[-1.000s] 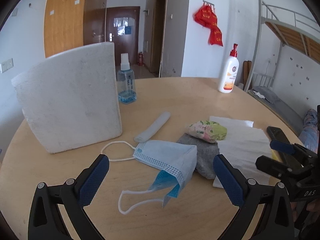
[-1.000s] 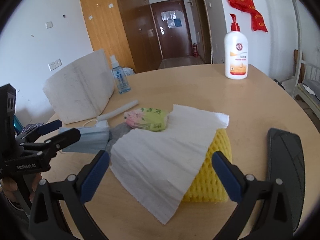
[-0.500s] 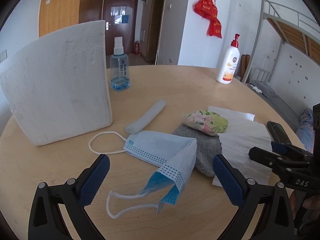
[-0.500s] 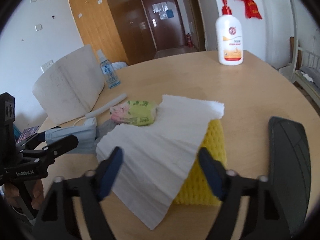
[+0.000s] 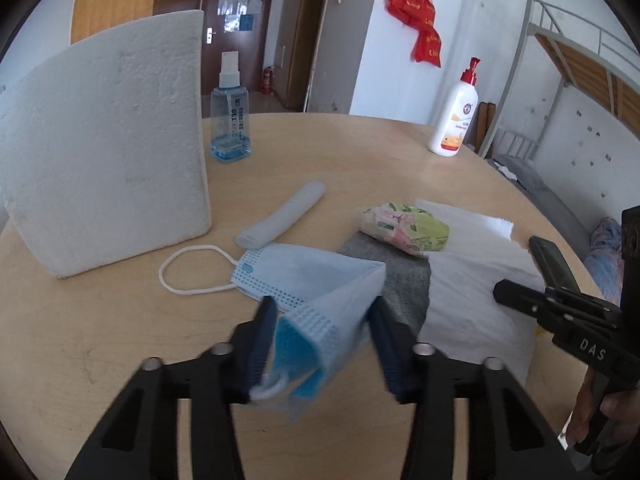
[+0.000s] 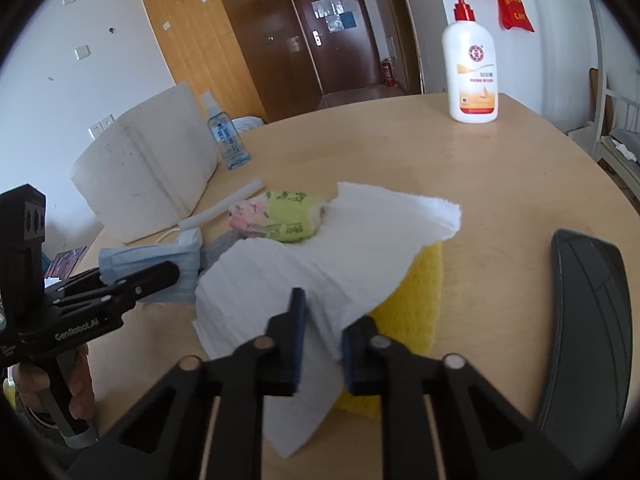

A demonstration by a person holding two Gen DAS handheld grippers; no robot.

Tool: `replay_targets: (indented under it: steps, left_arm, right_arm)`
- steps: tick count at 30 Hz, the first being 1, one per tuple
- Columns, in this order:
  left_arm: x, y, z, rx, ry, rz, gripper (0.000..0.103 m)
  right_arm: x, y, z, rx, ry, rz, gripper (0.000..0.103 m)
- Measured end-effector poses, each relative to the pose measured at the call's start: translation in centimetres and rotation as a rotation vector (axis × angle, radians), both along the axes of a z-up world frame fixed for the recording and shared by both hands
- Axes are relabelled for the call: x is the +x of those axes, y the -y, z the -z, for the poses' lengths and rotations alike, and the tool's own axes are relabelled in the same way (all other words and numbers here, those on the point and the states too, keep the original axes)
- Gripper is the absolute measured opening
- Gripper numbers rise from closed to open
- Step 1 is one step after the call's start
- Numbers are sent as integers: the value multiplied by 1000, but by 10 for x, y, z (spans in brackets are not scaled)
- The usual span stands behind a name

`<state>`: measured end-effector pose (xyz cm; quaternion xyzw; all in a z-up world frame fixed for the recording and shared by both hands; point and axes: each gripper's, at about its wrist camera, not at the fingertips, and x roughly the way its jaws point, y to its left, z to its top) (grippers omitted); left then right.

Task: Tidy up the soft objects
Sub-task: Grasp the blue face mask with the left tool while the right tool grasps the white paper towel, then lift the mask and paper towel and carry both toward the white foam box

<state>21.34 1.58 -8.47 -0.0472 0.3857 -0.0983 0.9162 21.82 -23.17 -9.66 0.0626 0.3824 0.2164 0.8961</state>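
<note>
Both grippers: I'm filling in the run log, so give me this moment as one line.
left gripper: closing on face mask | right gripper: closing on paper towel | both still on table

Both once-wide jaws just closing: left gripper [image 5: 322, 344] around the face mask [image 5: 320, 292], right gripper [image 6: 320, 336] around the paper towel [image 6: 320, 256]

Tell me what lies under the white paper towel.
A yellow sponge sticks out beneath the white paper towel on its right side. On the left, the towel overlaps a grey cloth. How far either reaches underneath is covered.
</note>
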Motion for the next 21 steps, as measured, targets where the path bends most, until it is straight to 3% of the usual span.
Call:
replay_targets:
  steps: [2,5,14,21]
  left_arm:
    - [1,2,2,8,-11,11,25]
    - [0,3,2,-3,-10,28,12]
    - [-7,4,-5,-2,27,49,7]
    - [-17,3,-16,0,83,48,2]
  right_arm:
    - [0,1,-1,5,1,-1,11]
    - [-1,0,-4,18,13,-7,10]
    - [-3,-3,-14,78,33,-54,10]
    - [-10,-3,-28,91,101,-53,6]
